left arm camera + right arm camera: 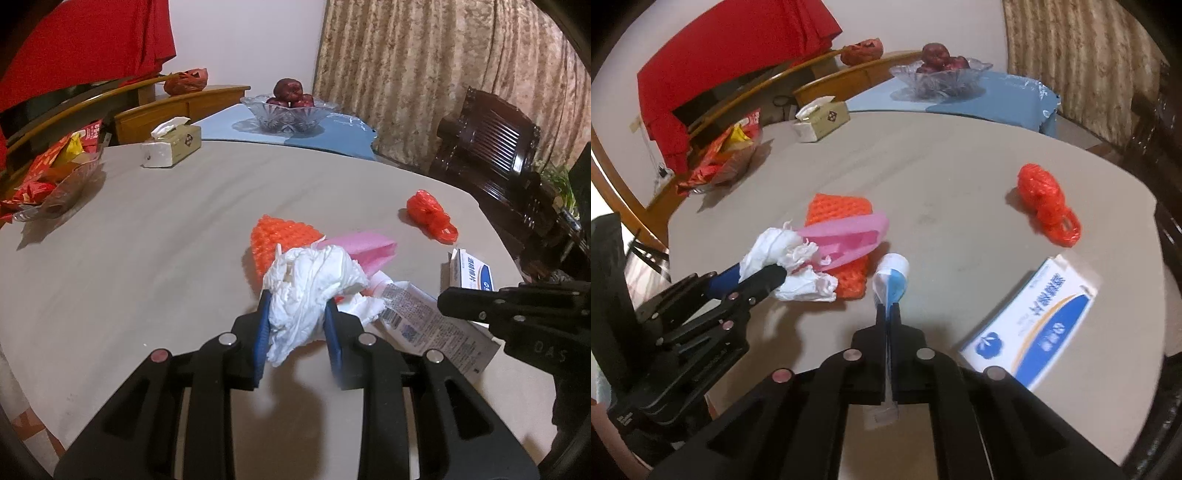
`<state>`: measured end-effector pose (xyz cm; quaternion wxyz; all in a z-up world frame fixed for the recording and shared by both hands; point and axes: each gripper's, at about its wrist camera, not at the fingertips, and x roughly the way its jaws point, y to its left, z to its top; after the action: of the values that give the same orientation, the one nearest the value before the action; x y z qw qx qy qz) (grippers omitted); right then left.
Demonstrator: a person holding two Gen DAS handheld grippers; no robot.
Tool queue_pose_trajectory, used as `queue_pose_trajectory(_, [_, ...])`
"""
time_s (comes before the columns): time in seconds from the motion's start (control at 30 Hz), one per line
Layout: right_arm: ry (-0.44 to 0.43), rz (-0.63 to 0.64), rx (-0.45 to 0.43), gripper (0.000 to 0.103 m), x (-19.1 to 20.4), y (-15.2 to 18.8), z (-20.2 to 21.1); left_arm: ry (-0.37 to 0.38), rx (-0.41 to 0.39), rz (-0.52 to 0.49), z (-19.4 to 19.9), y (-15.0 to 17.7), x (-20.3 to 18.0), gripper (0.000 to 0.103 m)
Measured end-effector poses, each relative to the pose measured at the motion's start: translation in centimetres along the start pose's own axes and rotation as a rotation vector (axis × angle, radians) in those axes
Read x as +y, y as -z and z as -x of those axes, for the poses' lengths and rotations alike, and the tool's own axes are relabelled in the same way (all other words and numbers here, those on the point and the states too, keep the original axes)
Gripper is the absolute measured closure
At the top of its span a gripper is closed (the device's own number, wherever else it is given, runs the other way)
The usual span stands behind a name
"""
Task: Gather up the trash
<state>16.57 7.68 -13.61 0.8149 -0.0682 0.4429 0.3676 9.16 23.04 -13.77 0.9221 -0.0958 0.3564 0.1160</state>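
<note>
My left gripper [297,299] is shut on a crumpled white tissue [310,288], held just above the grey table; it also shows in the right wrist view [783,251]. My right gripper [888,308] is shut on a flattened blue-and-white tube [891,280], which shows as a printed white tube in the left wrist view [424,317]. An orange foam net [280,236] and a pink wrapper [365,247] lie under the tissue. A crumpled red plastic bag [1047,206] lies to the right. A blue-and-white carton [1034,325] lies near the right edge.
A tissue box [173,146] and a tray of red snack packets [48,177] stand at the far left. A glass bowl of fruit [290,109] sits on a blue cloth at the back. A dark wooden chair [491,147] stands right of the table [147,240].
</note>
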Motion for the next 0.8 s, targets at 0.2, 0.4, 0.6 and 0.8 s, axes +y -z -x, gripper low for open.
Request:
queue_pose_trajectory(0.2, [-0.016, -0.025, 0.046, 0.100, -0.4, 1.0, -1.4, -0.004, 0.015, 0.002, -0.2, 0.5, 0.1, 0.076])
queue_pose_trajectory(0.4, [-0.009, -0.052, 0.059, 0.094, -1.2, 1.6, -1.9, -0.007, 0.017, 0.005, -0.3, 0.5, 0.4, 0.076])
queue_pose_trajectory(0.6, [-0.031, -0.064, 0.058, 0.078, -1.3, 1.6, -1.9, -0.003, 0.021, 0.003, -0.3, 0.6, 0.4, 0.076])
queue_pose_trajectory(0.8, [-0.057, -0.055, 0.073, 0.082, -0.9, 1.4, -2.9, -0.004, 0.030, 0.003, -0.5, 0.8, 0.5, 0.076])
